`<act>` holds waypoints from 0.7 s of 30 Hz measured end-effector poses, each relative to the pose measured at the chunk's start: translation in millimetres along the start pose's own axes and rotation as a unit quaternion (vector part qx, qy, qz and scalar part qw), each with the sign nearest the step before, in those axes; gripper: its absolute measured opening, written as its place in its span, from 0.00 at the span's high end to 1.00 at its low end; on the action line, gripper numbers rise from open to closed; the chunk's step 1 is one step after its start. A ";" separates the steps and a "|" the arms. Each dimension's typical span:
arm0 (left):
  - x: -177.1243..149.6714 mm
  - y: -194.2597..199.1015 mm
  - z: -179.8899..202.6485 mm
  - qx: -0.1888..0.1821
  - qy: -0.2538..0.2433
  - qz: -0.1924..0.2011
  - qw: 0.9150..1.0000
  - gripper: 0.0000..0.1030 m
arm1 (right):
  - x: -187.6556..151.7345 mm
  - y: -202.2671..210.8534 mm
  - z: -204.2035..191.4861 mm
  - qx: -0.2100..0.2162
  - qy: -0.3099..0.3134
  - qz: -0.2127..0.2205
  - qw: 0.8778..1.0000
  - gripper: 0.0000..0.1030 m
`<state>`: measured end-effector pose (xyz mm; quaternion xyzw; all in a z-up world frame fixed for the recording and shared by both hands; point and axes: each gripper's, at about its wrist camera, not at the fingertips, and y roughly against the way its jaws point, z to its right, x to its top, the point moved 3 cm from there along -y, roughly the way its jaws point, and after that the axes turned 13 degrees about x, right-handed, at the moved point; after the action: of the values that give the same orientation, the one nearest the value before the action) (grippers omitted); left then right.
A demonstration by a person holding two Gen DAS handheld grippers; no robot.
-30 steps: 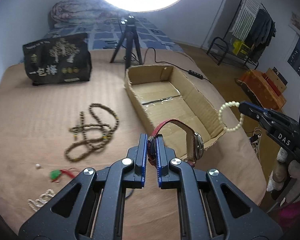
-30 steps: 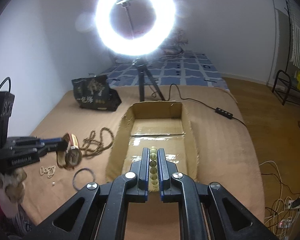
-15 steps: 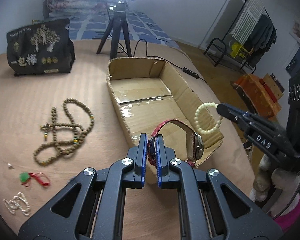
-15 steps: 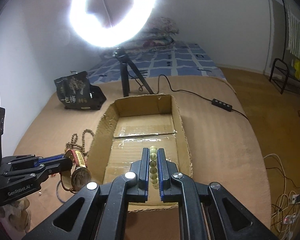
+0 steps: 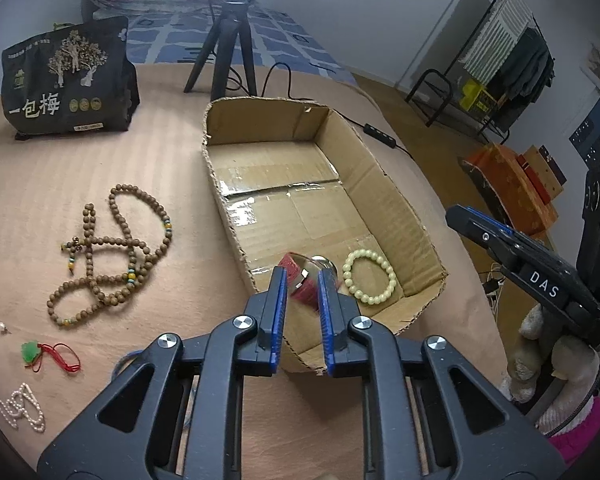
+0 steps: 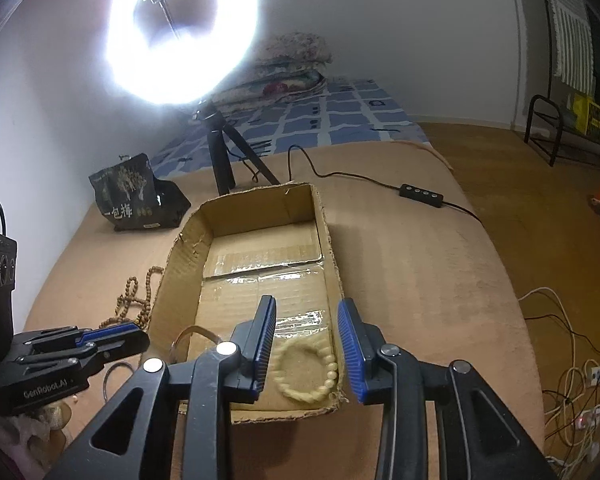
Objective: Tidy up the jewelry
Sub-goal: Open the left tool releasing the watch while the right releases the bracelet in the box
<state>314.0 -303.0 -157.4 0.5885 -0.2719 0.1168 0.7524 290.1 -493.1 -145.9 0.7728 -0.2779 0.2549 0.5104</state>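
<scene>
An open cardboard box point(image 5: 396, 200) lies on the tan bed cover. A red-strapped watch point(image 5: 306, 280) and a pale green bead bracelet point(image 5: 370, 277) lie inside its near end. My left gripper point(image 5: 303, 280) is open just above the watch, not holding it. My right gripper point(image 6: 307, 312) is open above the bracelet point(image 6: 306, 376) in the box point(image 6: 328, 240). It also shows at the right of the left wrist view point(image 5: 512, 248). The left gripper shows at the lower left of the right wrist view point(image 6: 112, 338).
Left of the box lie a long brown bead necklace point(image 5: 112, 256), a green pendant on red cord point(image 5: 40, 354), a white pearl string point(image 5: 20, 412) and a small pearl point(image 5: 3, 327). A black snack bag point(image 5: 68, 80) and a tripod point(image 5: 230, 52) stand behind. A thin ring point(image 6: 118, 376) lies beside the box.
Both grippers moved over the box's near end and opened. The watch dropped from the left gripper and the bracelet from the right; both now lie in the box.
</scene>
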 end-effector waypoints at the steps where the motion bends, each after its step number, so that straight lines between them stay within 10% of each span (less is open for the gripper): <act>1: -1.0 0.7 -1.4 0.001 0.000 0.001 1.000 0.87 | 0.0 0.2 0.5 0.000 0.000 0.000 1.000 0.67; 21: -5.0 48.8 -20.3 0.035 -0.013 0.040 0.999 0.87 | -2.8 33.9 -35.7 -0.012 0.026 0.014 0.999 0.46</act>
<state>291.2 -269.4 -123.2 0.6044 -0.3007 0.1487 0.7226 260.8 -470.3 -113.4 0.7555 -0.2785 0.2791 0.5232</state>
